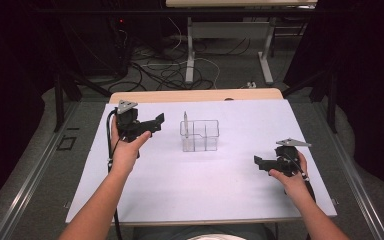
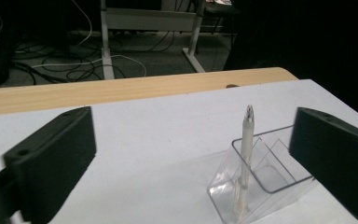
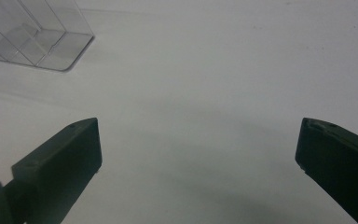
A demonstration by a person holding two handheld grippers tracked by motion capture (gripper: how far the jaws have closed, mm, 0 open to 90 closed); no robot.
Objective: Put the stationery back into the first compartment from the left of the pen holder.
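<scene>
A clear plastic holder [image 1: 200, 136] with compartments stands mid-table, and a white pen [image 1: 185, 121] stands upright in its left compartment. My left gripper [image 1: 158, 121] hovers to the left of it, open, jaws pointing right toward the holder. In the left gripper view the pen [image 2: 246, 154] and holder [image 2: 265, 179] sit between the wide-apart jaws. My right gripper [image 1: 258, 163] is low at the right of the table, open, nothing between its jaws. The right gripper view has the holder's base [image 3: 37, 39] at the upper left.
A white sheet [image 1: 230, 185] covers the table; a wooden strip [image 1: 195, 95] shows at its far edge. Beyond lie cables on the floor [image 1: 160, 70] and the legs of another table [image 1: 190, 50]. Dark curtains flank both sides.
</scene>
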